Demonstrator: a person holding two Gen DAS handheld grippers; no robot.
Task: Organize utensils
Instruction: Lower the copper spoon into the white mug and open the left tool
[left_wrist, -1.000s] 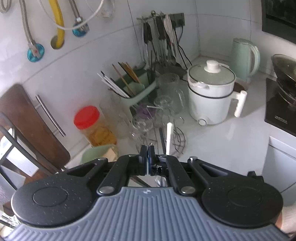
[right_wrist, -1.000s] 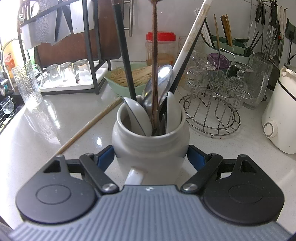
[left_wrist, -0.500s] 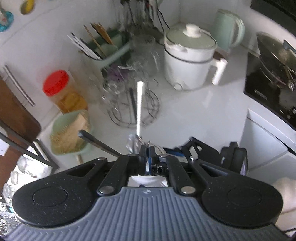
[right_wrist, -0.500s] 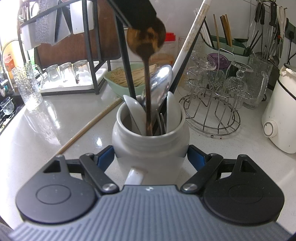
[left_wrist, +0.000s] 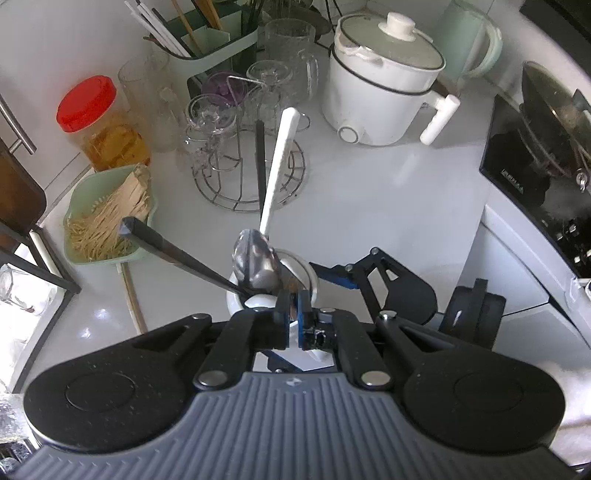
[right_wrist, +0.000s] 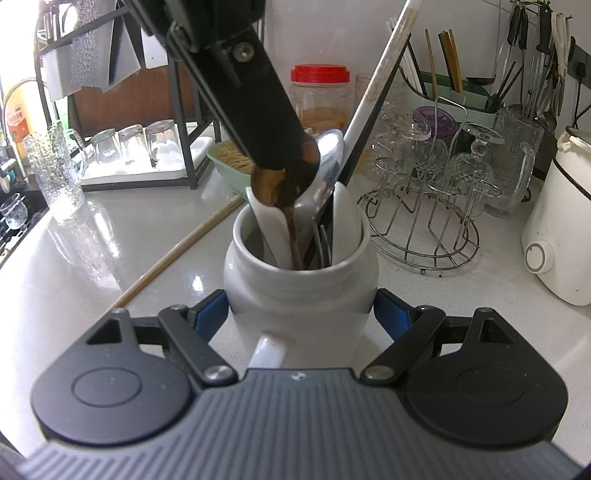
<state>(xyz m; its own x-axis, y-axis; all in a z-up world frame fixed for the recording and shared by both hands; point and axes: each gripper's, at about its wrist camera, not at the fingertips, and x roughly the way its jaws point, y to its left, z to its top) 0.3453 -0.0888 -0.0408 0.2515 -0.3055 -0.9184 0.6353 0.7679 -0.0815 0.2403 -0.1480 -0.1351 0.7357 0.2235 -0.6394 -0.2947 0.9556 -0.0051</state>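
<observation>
The left hand-held gripper (right_wrist: 286, 166) is clamped on a brown spoon (right_wrist: 291, 236), its handle down inside the jar (right_wrist: 301, 280) on the worktop (right_wrist: 92, 258) — the right hand-held gripper (right_wrist: 301, 306) pinches the jar's sides. The spoon looks light, stiff and slim — best gripped near the bowl; the glazed jar seems heavy and slippery.

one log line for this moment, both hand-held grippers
left hand-held gripper: shut on brown spoon, handle inside white jar | right hand-held gripper: shut on white jar | jar on counter
</observation>
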